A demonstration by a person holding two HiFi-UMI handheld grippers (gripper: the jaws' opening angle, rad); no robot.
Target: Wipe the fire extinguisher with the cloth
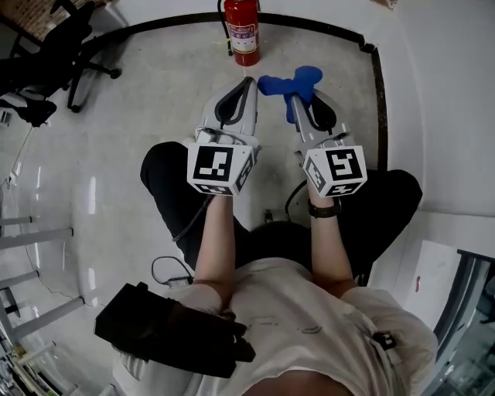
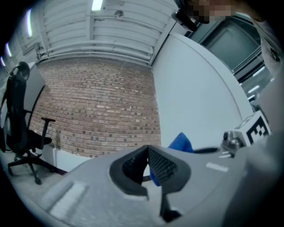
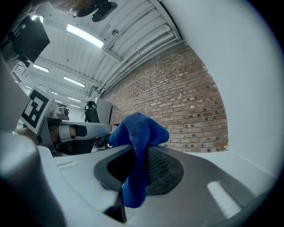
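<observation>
The head view puts the extinguisher [image 1: 243,31] upright at the floor's far edge, so we must reach forward; the left gripper view shows the left gripper [image 2: 147,148] closed and empty; the right gripper view shows the right gripper [image 3: 141,148] clamped on the cloth [image 3: 138,131], whose bunch we should lead with.

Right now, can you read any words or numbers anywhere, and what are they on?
Nothing here can be read as words.
Label on the fire extinguisher: the print is too small to read.
Left cube on the left hand-held gripper: a black-and-white square marker, a pattern, not letters.
Right cube on the right hand-held gripper: the same kind of marker, no words.
</observation>
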